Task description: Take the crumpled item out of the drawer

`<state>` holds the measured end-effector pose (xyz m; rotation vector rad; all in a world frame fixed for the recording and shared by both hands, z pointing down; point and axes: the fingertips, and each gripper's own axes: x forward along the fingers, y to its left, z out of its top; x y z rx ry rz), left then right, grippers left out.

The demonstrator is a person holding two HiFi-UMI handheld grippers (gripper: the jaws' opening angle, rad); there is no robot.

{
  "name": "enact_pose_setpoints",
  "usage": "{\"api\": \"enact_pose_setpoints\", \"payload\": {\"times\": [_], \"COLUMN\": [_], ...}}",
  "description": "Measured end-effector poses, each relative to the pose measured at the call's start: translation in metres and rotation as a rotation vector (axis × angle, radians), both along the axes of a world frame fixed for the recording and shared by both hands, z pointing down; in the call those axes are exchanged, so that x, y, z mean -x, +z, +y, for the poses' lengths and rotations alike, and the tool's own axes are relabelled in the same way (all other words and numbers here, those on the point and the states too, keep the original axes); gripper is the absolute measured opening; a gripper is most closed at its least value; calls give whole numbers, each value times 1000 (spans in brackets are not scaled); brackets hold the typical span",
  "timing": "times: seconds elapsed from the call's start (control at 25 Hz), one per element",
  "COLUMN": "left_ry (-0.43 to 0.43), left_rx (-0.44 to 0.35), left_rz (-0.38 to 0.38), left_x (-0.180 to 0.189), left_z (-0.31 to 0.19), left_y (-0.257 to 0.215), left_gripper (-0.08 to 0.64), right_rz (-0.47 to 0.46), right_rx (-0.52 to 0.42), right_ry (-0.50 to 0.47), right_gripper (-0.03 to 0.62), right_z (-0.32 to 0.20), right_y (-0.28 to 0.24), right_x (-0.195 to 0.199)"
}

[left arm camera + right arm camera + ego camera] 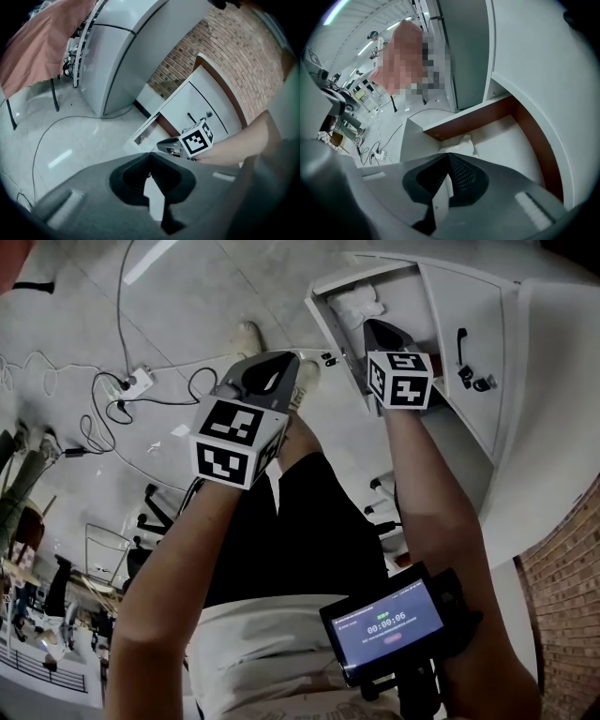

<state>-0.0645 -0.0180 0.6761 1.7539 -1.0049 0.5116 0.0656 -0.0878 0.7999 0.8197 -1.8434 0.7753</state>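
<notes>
The crumpled white item (360, 303) lies at the far end of the open white drawer (322, 322). My right gripper (371, 328) hangs over the drawer with its jaws shut and empty. In the right gripper view the crumpled item (462, 144) sits on the drawer floor just past the closed tips of the right gripper (449, 155), and I cannot tell if they touch. The drawer's brown inner wall (478, 117) runs behind it. My left gripper (283, 366) is held over the floor left of the drawer, shut and empty. The left gripper view shows the left gripper (150, 154) and the drawer (140, 136).
A white cabinet door with a black handle (461, 345) stands right of the drawer. A power strip with cables (138, 381) lies on the floor at the left. A tall grey appliance (117, 56) and a brick wall (211, 42) are nearby. A timer screen (389, 624) sits at my waist.
</notes>
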Motion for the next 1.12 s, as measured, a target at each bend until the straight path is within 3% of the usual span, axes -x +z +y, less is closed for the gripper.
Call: {"api": "enact_pose_setpoints", "payload": {"times": [0.44, 0.72, 0.88, 1.12], "left_ry": [10, 2, 3, -5], "left_rx": [8, 7, 16, 20], "left_rz": [9, 8, 7, -4], "left_x": [7, 11, 15, 25], "left_z": [-1, -9, -8, -8], "left_y": [19, 27, 31, 34], "left_gripper": [3, 3, 3, 3], "right_rz": [102, 132, 138, 131], "right_rx": [-7, 71, 116, 134], "right_ry": [81, 145, 214, 235], "right_gripper": [10, 183, 235, 190], "right_z": [-12, -17, -16, -26], "right_y": [32, 63, 79, 90], "right_x": [-24, -37, -43, -41]}}
